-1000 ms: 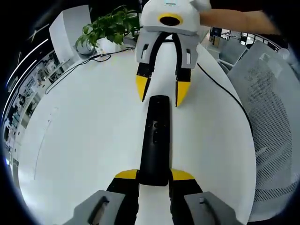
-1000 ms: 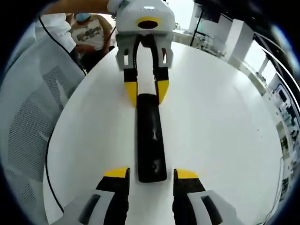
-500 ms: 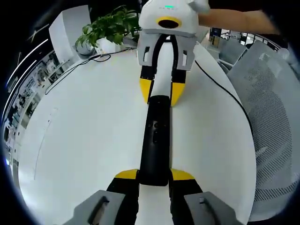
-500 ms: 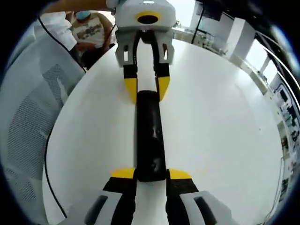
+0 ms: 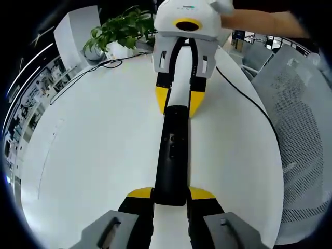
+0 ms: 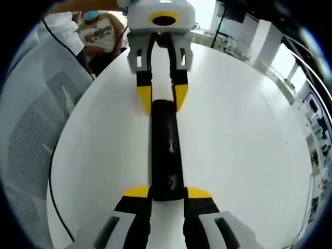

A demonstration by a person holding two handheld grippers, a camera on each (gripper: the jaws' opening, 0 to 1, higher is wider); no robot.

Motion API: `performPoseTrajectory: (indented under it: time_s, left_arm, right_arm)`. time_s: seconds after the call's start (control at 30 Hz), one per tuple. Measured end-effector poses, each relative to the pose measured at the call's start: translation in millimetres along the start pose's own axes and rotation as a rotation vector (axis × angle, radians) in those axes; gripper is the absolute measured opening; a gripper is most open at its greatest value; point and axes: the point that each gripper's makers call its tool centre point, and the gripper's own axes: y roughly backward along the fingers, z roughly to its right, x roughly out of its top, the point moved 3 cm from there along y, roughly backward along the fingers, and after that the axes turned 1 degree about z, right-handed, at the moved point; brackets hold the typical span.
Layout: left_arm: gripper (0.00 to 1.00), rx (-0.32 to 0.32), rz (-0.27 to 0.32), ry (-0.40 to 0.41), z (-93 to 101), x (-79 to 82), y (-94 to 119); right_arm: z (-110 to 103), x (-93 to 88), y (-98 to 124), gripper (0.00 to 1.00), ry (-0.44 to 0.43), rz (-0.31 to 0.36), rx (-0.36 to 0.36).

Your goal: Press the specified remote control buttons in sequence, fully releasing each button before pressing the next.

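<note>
A long black remote control [image 5: 171, 155] lies lengthwise on the white table [image 5: 93, 155], held at both ends. My left gripper [image 5: 170, 193], with yellow fingertips [image 5: 139, 193], is shut on its near end in the left gripper view. At the far end of that view, my right gripper [image 5: 178, 100] is closed around the remote's other end. In the right gripper view the remote control [image 6: 166, 151] runs away from my right gripper [image 6: 167, 192], which is shut on it, toward my left gripper [image 6: 162, 98] clamping the far end. Small buttons show on the remote's top face.
A potted green plant [image 5: 122, 28] and a black cable [image 5: 83, 72] sit at the table's far left. Another black cable [image 5: 249, 101] runs along the right edge beside a grey mesh chair [image 5: 301, 135]. A seated person [image 6: 96, 36] is beyond the table.
One second ago my right gripper was open around the remote's end; it has closed on it. Since half a second ago nothing has moved. My left gripper kept its hold.
</note>
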Motion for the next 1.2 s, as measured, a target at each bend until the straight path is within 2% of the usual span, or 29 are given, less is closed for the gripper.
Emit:
performPoseTrajectory:
  time_s: [0.23,0.77,1.2]
  left_arm:
    - [0.23,0.000,0.003,0.004,-0.8,-0.4,0.0]
    - [0.23,-0.001,0.020,0.003,-1.5,-0.2,-1.1]
    - [0.23,0.000,0.001,-0.013,-0.2,0.9,-2.0]
  right_arm:
    - [0.6,-2.1,0.2,0.20,-0.006,0.014,0.000]
    - [-0.4,-2.6,-0.5,0.20,-0.036,-0.010,-0.015]
    - [-0.7,-2.9,-1.4,0.20,-0.049,-0.023,-0.018]
